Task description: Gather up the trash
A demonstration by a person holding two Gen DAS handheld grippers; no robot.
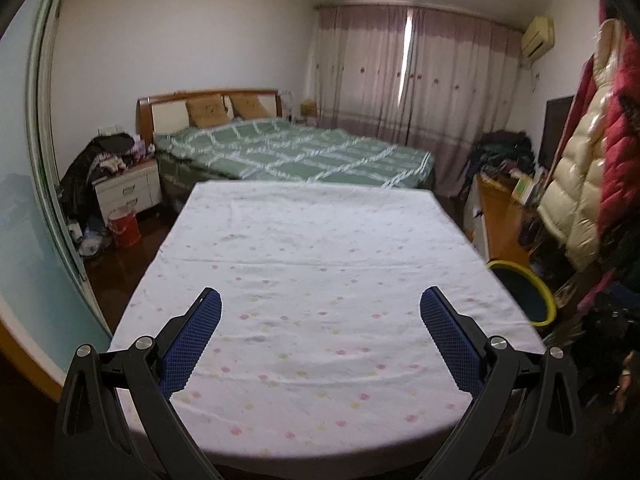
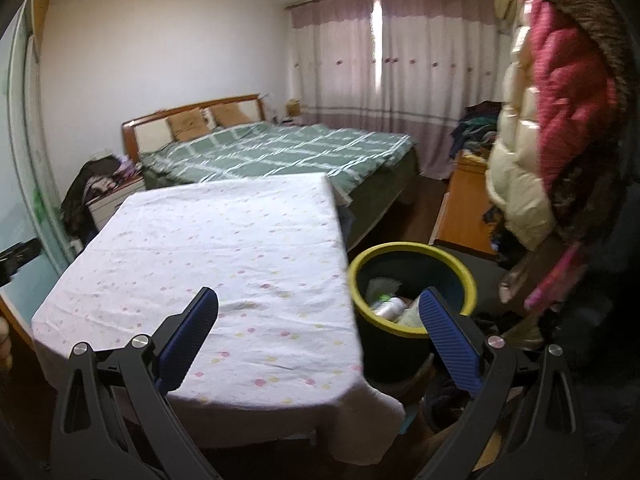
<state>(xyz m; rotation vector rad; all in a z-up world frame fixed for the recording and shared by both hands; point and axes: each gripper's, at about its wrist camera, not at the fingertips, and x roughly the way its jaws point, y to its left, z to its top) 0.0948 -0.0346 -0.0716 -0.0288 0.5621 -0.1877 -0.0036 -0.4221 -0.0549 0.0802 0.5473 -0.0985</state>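
Yellow-rimmed bin (image 2: 412, 280) sits just beyond the empty, spread right gripper (image 2: 320, 312); left gripper (image 1: 320, 312) likewise spread.

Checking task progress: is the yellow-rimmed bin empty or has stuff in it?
Has stuff in it. The right wrist view looks into the bin: a can and pale crumpled trash lie inside.

Right gripper (image 2: 318, 312) spread wide above the table (image 2: 208, 248); beside it a yellow-rimmed bin (image 2: 412, 330) holding a can (image 2: 387, 307) and paper
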